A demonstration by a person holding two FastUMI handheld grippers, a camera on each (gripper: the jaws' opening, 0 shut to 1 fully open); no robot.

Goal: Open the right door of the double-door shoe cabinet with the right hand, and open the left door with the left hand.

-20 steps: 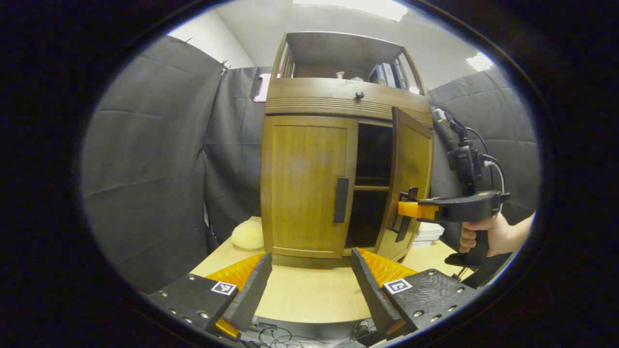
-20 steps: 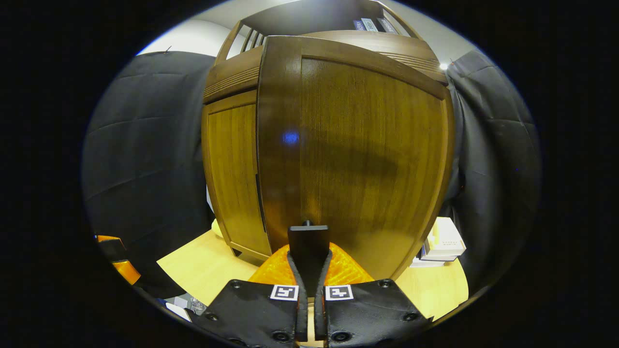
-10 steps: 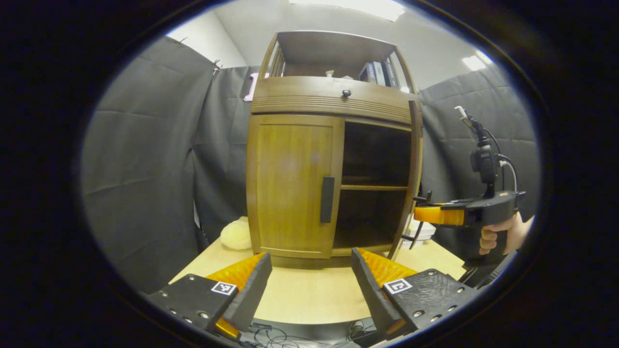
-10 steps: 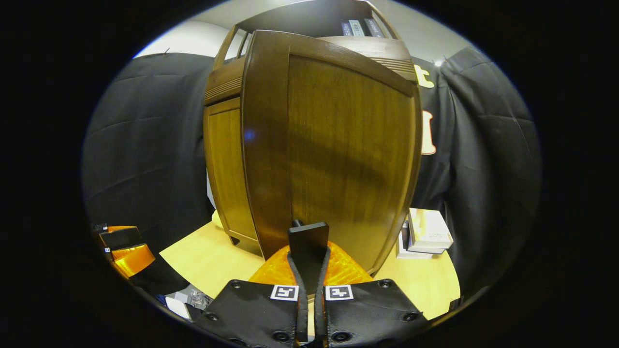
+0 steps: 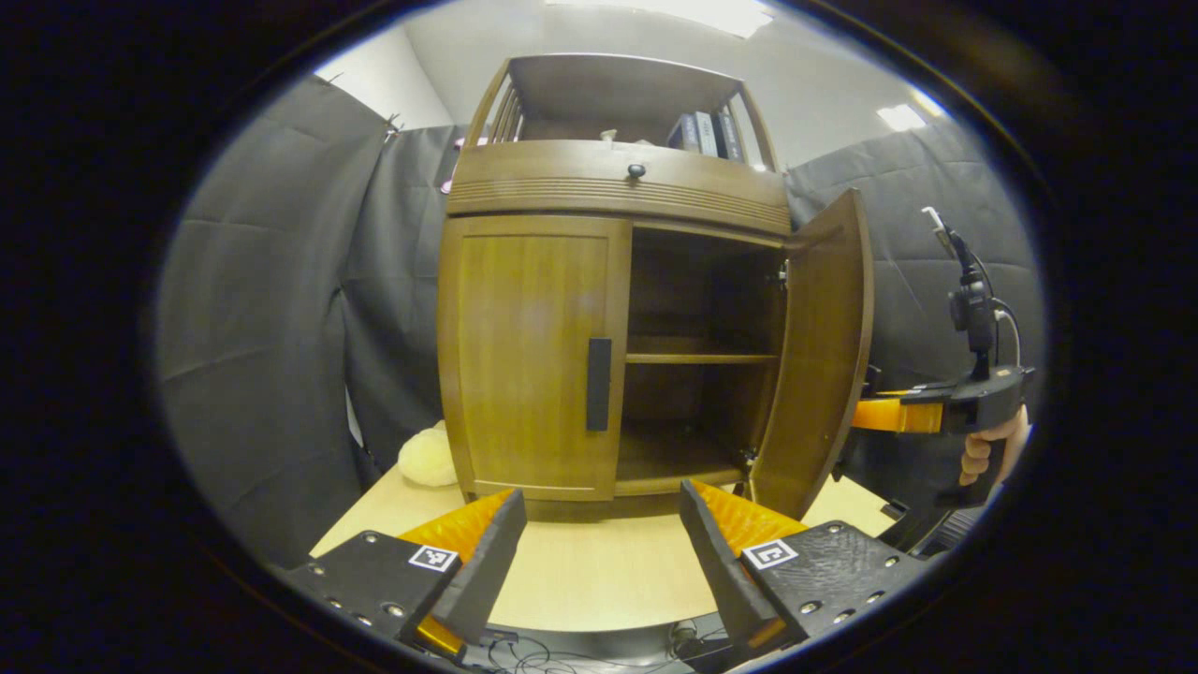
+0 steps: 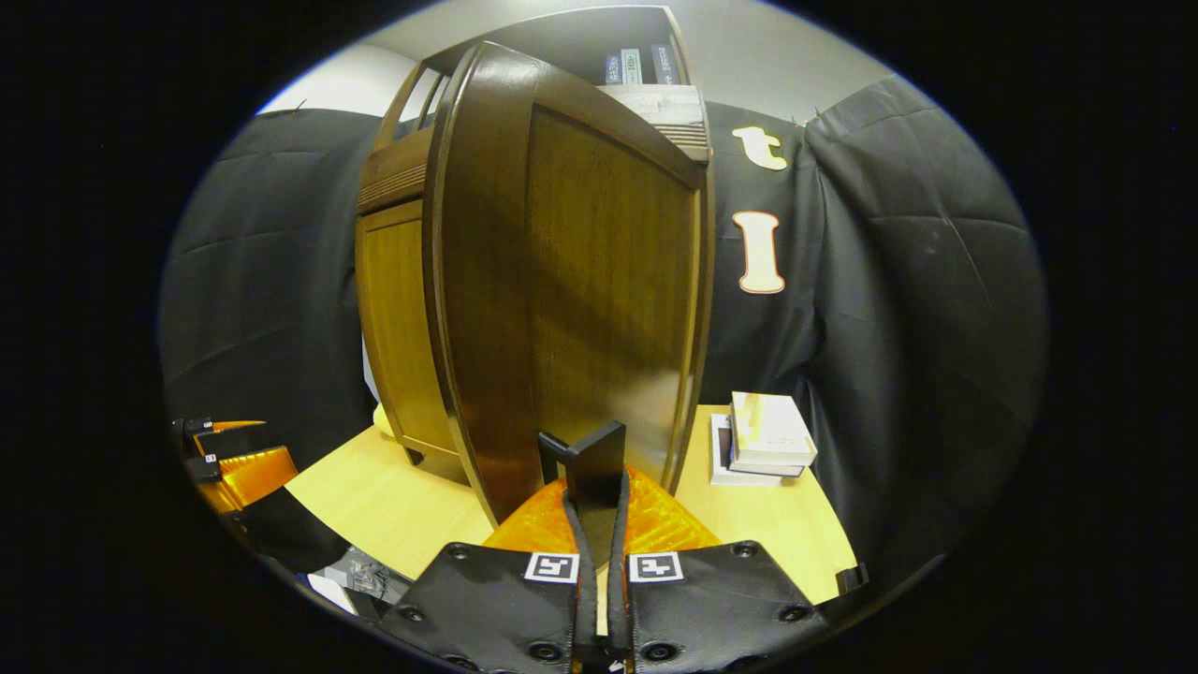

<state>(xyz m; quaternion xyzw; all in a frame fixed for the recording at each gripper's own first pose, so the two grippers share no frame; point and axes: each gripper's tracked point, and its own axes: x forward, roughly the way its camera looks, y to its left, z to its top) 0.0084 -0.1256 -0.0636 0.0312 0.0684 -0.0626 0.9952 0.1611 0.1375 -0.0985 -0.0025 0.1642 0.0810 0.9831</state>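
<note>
I have the right gripper [image 6: 599,552] pinched tight on the right door's handle [image 6: 590,459], both fingers pressing its dark bar, with the right door [image 5: 814,356] swung wide and standing roughly square to the shoe cabinet [image 5: 608,187]. In the left gripper view, the same gripper sits behind that door's outer face at the far right, held by a hand [image 5: 987,449].

My left gripper [image 5: 599,552] is spread wide and holds nothing, hovering low over the near edge of the table [image 5: 599,571], well short of the left door [image 5: 533,356], which is shut with its handle [image 5: 599,384] untouched.

Risks as I judge them:
- Pushing the right door further may strain its hinges or drive it toward the stacked books [image 6: 763,440] on the table at its far side.
- Releasing abruptly could let the door drift back.
- The left handle lies close to the door's inner edge (a slim vertical bar), so a misaligned approach could have my fingers closing on the door face and slipping.
</note>
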